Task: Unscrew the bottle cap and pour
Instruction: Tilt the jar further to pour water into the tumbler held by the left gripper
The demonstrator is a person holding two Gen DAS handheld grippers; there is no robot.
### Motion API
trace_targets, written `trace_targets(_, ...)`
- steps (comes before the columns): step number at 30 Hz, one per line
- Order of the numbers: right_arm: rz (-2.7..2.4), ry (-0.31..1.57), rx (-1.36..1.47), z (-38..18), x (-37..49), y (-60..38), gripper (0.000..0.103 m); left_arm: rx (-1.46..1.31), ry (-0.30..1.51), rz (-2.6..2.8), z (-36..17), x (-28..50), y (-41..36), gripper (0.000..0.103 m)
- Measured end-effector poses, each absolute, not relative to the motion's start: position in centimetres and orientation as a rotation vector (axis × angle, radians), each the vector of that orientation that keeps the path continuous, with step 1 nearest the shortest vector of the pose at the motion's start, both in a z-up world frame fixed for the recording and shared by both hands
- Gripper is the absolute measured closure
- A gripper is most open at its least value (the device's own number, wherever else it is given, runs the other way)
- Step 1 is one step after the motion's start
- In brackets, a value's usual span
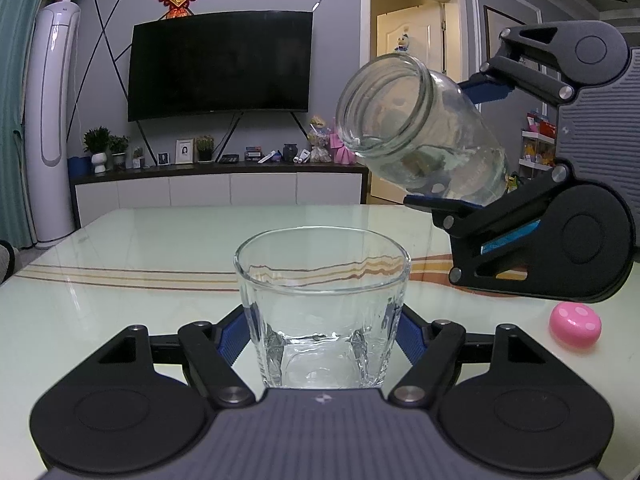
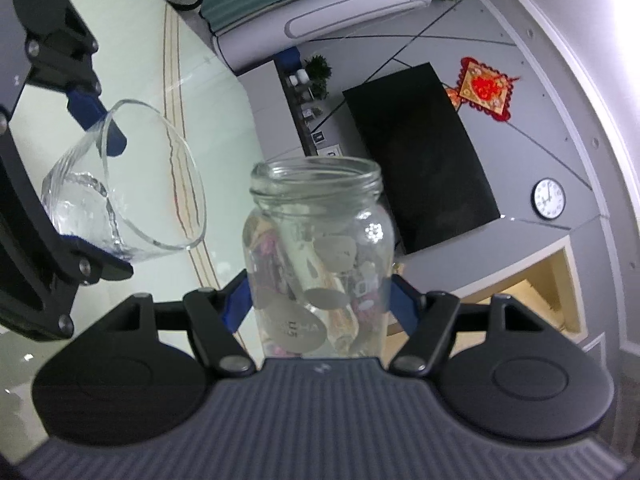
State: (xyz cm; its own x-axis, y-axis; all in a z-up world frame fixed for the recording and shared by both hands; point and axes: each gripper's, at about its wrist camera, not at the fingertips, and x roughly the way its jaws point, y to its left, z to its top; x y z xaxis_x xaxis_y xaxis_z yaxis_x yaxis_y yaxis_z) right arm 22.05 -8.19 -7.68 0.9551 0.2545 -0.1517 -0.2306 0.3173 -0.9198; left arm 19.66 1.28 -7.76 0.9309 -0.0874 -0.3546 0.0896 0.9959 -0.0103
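Ribbed grey housing and black pivot discs fill the bottom of both wrist views. My left tongs (image 1: 322, 336) are clamped on a clear glass tumbler (image 1: 322, 304), blue ridged pads pressing its lower faceted walls from both sides. Tumbler is thick-walled, round at the rim, angular at the base, standing upright on the glossy pale-green bench (image 1: 120, 264), which has tan and brown curved stripes. Some clear liquid seems to sit low in it; level hard to read.

My right tongs (image 2: 318, 300) are clamped on a clear glass bottle (image 2: 320, 256), blue pads on either side of its rounded body. Bottle has a wide threaded neck, no cap on, mouth open. Grey oval patches and pinkish print show on or through the glass; can't tell which. From the left wrist view the bottle (image 1: 416, 128) is held in the air, tilted, mouth pointing down-left, above and right of the tumbler, not touching it. Contents unclear.

Pink domed plastic cap (image 1: 575, 325) with pale spots lies on the bench at right, just below the right tongs (image 1: 468, 148), apart from the tumbler.
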Motion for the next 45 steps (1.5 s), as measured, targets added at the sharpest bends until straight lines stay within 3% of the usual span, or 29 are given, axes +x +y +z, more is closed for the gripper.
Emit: trace_targets(45,0.260,-0.129,-1.364,-6.1,21.7,-8.4,0.033,-0.003,0.320,-0.093,-7.7,19.7,2.5,0.027)
